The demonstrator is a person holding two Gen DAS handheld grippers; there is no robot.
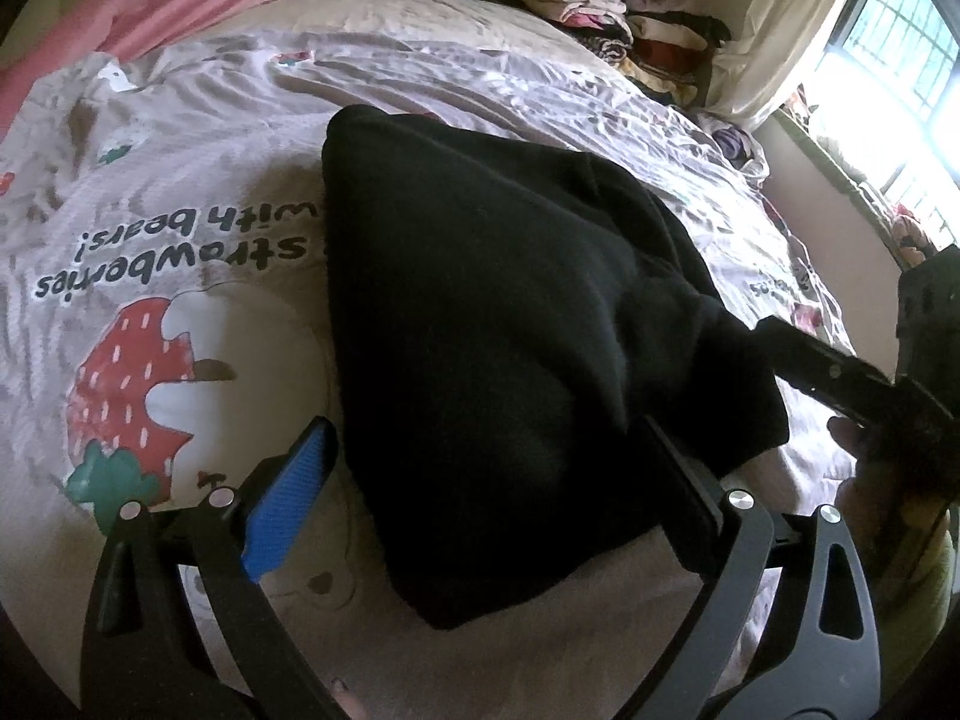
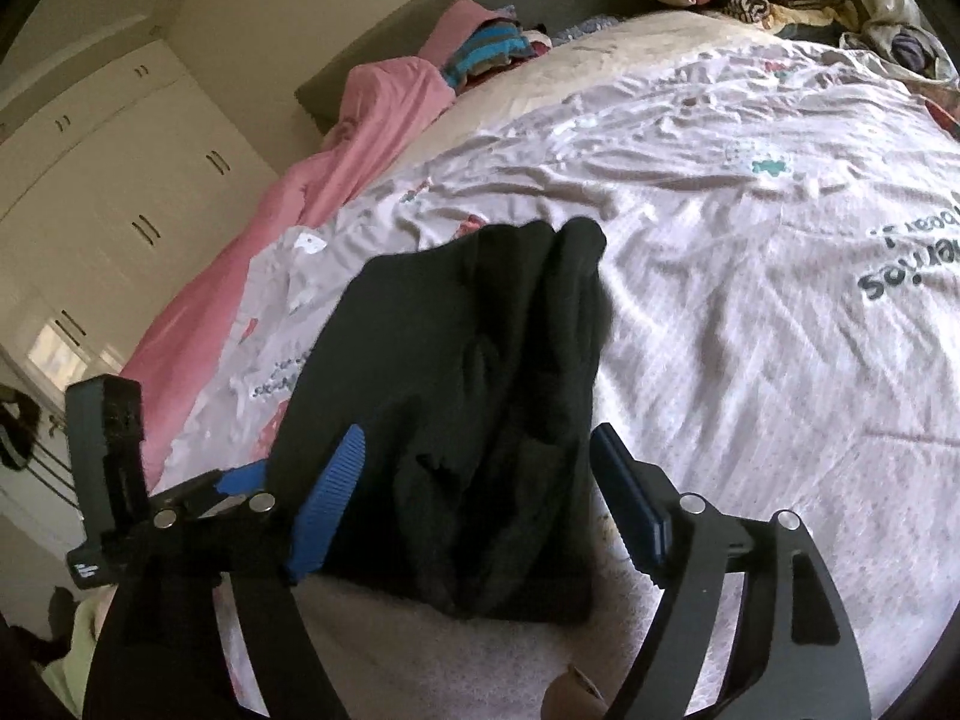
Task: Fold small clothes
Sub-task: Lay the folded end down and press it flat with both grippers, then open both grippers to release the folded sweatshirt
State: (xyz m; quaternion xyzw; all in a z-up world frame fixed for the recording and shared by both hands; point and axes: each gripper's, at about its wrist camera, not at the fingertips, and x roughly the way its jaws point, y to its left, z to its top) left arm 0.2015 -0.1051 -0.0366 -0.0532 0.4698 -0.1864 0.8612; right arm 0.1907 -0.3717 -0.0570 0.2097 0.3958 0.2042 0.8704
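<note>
Black garment (image 1: 510,330) lies folded on the bed sheet (image 1: 180,192), near its front edge. Left claw (image 1: 486,480) wide open, straddling the garment, gripping nothing. Right claw (image 2: 474,480) also open over the cloth, pads off it.

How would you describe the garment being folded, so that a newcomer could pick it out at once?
Start at the bed, covered by a pale printed sheet with a strawberry picture and dark lettering. Near its close edge lies the black garment, a bunched, partly folded dark heap between the open fingers of both grippers. It is the only plain black piece lying alone; the other clothes sit in colourful stacks at the far side.
</note>
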